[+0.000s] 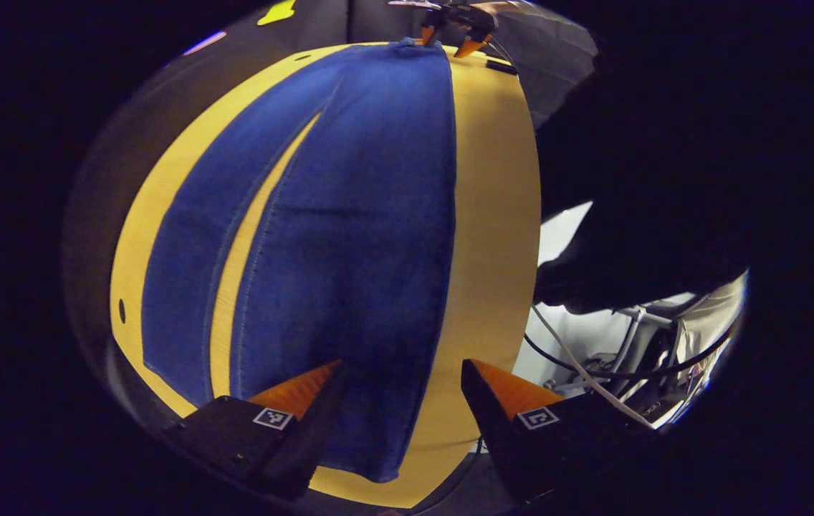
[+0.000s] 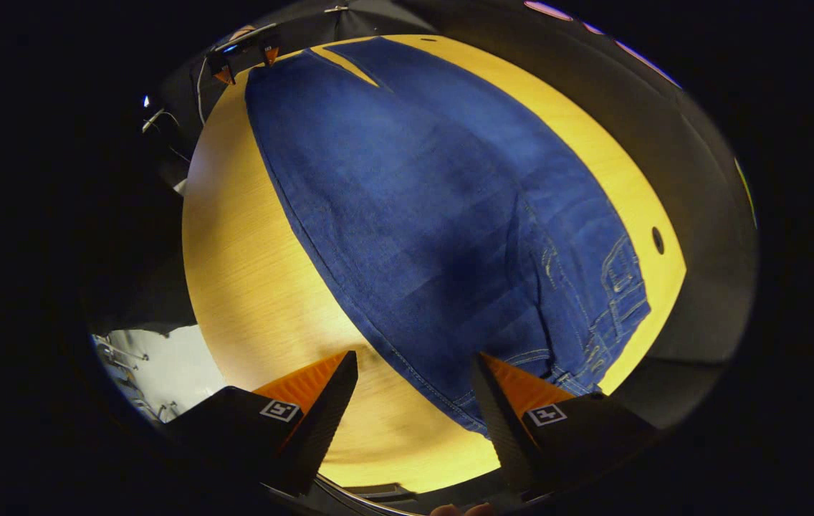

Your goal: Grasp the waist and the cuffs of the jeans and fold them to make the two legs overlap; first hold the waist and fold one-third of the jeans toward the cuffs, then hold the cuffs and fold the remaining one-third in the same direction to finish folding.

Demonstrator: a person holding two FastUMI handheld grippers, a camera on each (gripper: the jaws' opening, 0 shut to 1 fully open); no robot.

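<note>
Blue jeans (image 1: 350, 215) lie flat and spread on a yellow wooden table (image 1: 493, 215), the two legs apart with a strip of table between them. In the left gripper view my left gripper (image 1: 402, 365) is open above the nearer leg, just short of its cuff. My right gripper (image 1: 450, 32) shows small at the far waist end. In the right gripper view the jeans (image 2: 421, 201) run away from me. My right gripper (image 2: 414, 355) is open, straddling the near side seam by the waistband (image 2: 593, 337). My left gripper (image 2: 246, 57) sits far off by the cuffs.
A person's dark sleeve (image 1: 629, 215) hangs over the table's side. Cables and a metal frame (image 1: 615, 358) lie on the pale floor below. The table (image 2: 235, 272) has a small hole (image 2: 657, 240) near its edge. A small black object (image 1: 501, 67) rests at the far corner.
</note>
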